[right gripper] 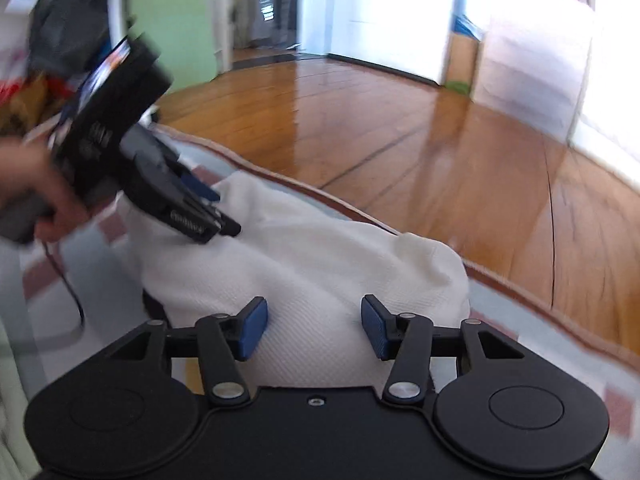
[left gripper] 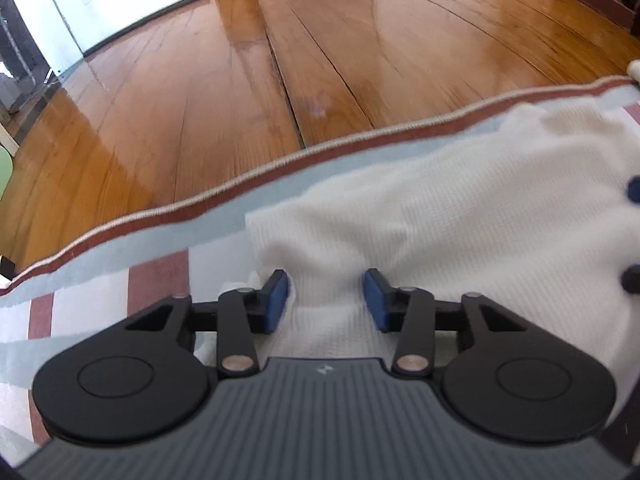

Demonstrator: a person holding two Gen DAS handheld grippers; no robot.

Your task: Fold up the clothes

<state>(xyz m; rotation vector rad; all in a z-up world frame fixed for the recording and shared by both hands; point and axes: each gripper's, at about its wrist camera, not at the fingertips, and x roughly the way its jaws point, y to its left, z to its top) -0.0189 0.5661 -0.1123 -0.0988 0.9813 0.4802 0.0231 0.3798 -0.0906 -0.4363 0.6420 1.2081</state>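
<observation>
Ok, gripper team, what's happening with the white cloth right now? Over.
Left gripper open, low over the white garment. Right gripper open at its other end. Garment bunched on the striped rug. Nothing in the way.

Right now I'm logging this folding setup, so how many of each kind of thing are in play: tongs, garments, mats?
Tongs: 2, the left tongs and the right tongs, both open over the cloth
White waffle-knit garment: 1
Striped mat on the wooden floor: 1
Total: 4
</observation>
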